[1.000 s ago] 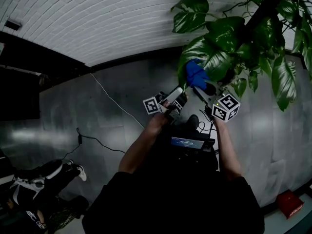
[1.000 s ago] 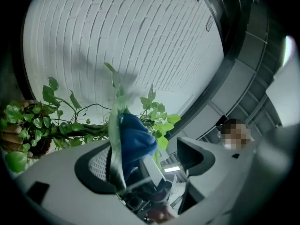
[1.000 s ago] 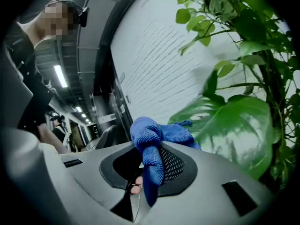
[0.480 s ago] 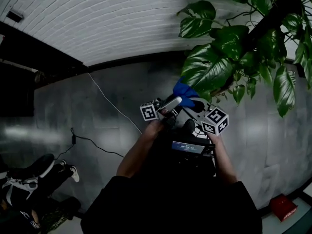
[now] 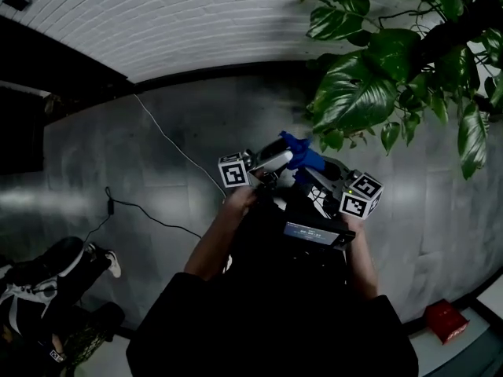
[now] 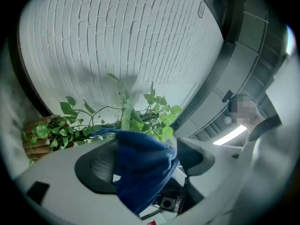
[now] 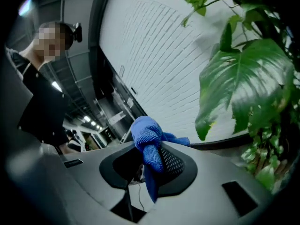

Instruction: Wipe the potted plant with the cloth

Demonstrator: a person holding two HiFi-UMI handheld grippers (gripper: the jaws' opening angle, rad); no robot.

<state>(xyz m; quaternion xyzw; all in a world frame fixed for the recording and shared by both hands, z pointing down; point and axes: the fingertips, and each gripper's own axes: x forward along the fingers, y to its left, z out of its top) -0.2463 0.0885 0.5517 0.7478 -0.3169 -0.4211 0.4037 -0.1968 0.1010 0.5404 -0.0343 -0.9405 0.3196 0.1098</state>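
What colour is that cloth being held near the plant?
The cloth is plain blue, with no pattern. It shows best in the right gripper view.

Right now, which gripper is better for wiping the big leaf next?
Right, probably. The right gripper is shut on the blue cloth and sits on the side of the potted plant; the left gripper has jaws apart, cloth loose between them.
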